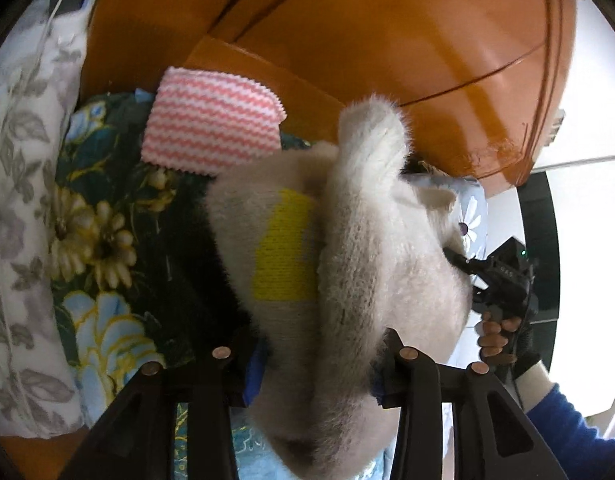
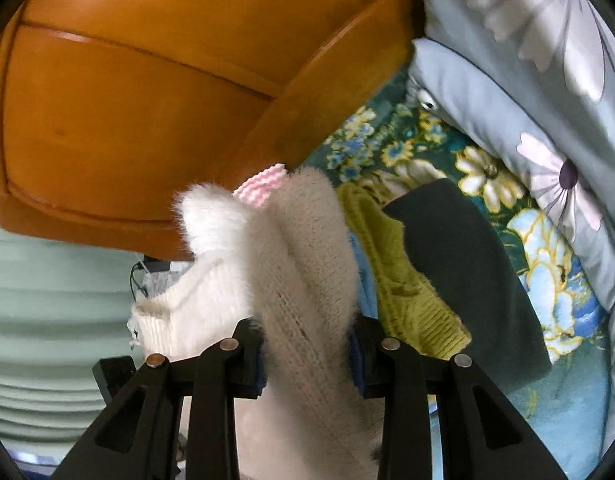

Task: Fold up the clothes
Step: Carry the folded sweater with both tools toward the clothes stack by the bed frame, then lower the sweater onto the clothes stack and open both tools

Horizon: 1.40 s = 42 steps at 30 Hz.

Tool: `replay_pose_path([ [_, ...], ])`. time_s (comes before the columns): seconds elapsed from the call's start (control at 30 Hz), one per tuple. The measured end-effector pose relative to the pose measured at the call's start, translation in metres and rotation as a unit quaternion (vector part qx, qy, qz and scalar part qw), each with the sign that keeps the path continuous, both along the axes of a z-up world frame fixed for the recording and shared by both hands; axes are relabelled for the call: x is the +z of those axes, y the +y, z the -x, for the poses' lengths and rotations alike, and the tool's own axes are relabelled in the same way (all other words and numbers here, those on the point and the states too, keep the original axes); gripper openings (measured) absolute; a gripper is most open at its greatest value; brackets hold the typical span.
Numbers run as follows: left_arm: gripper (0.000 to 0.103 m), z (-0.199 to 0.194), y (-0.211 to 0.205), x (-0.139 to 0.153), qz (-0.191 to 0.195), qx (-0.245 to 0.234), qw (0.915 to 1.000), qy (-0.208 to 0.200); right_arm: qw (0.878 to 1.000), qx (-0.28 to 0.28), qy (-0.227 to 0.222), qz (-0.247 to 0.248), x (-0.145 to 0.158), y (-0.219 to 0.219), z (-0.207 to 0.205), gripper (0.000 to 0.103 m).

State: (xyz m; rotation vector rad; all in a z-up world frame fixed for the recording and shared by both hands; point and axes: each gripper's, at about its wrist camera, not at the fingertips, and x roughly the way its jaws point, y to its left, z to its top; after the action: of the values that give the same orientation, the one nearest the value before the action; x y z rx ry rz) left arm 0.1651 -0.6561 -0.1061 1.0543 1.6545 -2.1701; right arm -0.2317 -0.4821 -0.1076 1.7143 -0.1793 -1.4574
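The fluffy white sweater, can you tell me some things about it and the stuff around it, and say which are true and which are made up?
1. Both grippers pinch the fluffy white sweater. True: left gripper, right gripper.
2. The sweater has a yellow patch. True.
3. The pink-and-white striped cloth is in a gripper. False: it lies behind the sweater, untouched.
4. The bedspread is plain. False: it is flowered.

Wooden headboard [image 2: 127,120] close ahead, pillows [image 2: 507,92] rightward
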Motion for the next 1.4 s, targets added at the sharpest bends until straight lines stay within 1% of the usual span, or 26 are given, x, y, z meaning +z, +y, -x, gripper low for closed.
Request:
replay_pose_path([
  [0.17, 0.048, 0.006, 0.002, -0.012, 0.001, -0.003, 1.0000, -0.004, 1.000, -0.021, -0.012, 0.012, -0.013, 0.004, 0.005, 0.035],
  [0.33, 0.050, 0.007, 0.006, -0.013, 0.004, -0.005, 1.0000, -0.008, 0.999, -0.041, -0.016, 0.004, -0.018, 0.007, 0.005, 0.036],
  [0.47, 0.050, 0.003, 0.005, -0.006, 0.007, -0.004, 0.9999, -0.006, 0.999, -0.038, -0.016, 0.006, -0.011, 0.006, 0.002, 0.039],
  [0.5, 0.052, 0.003, 0.005, -0.003, 0.009, -0.006, 0.9999, -0.008, 0.999, -0.035, -0.013, 0.005, -0.008, 0.006, 0.001, 0.040],
  [0.63, 0.057, 0.002, 0.005, 0.009, 0.022, -0.019, 0.9990, -0.032, 1.000, -0.029, -0.002, -0.008, 0.002, 0.009, -0.003, 0.042],
  [0.67, 0.057, 0.002, 0.006, 0.012, 0.027, -0.022, 0.9987, -0.037, 0.999, -0.031, 0.003, -0.010, 0.005, 0.011, -0.003, 0.042],
  [0.8, 0.062, -0.006, 0.007, 0.026, 0.054, -0.028, 0.9967, -0.054, 0.999, -0.035, 0.023, -0.022, 0.018, 0.022, -0.006, 0.042],
  [0.9, 0.062, -0.016, 0.005, 0.041, 0.093, -0.028, 0.9929, -0.069, 0.998, -0.031, 0.047, -0.035, 0.032, 0.029, -0.011, 0.042],
  [0.97, 0.062, -0.022, 0.005, 0.052, 0.121, -0.030, 0.9891, -0.079, 0.996, -0.027, 0.073, -0.043, 0.045, 0.034, -0.017, 0.042],
  [1.03, 0.062, -0.023, 0.008, 0.066, 0.150, -0.036, 0.9845, -0.083, 0.992, -0.020, 0.112, -0.056, 0.061, 0.038, -0.025, 0.042],
  [1.1, 0.062, -0.020, 0.012, 0.082, 0.181, -0.045, 0.9790, -0.083, 0.985, -0.006, 0.157, -0.065, 0.080, 0.037, -0.036, 0.042],
  [1.2, 0.063, 0.000, 0.026, 0.097, 0.213, -0.070, 0.9720, -0.071, 0.976, 0.019, 0.207, -0.063, 0.098, 0.023, -0.056, 0.042],
  [1.3, 0.064, 0.028, 0.042, 0.102, 0.233, -0.102, 0.9651, -0.061, 0.971, 0.054, 0.226, -0.061, 0.100, -0.002, -0.075, 0.042],
  [1.37, 0.064, 0.040, 0.052, 0.097, 0.242, -0.117, 0.9607, -0.068, 0.965, 0.071, 0.239, -0.076, 0.091, -0.012, -0.082, 0.042],
  [1.4, 0.064, 0.042, 0.057, 0.093, 0.242, -0.122, 0.9600, -0.072, 0.962, 0.080, 0.246, -0.084, 0.087, -0.017, -0.085, 0.042],
])
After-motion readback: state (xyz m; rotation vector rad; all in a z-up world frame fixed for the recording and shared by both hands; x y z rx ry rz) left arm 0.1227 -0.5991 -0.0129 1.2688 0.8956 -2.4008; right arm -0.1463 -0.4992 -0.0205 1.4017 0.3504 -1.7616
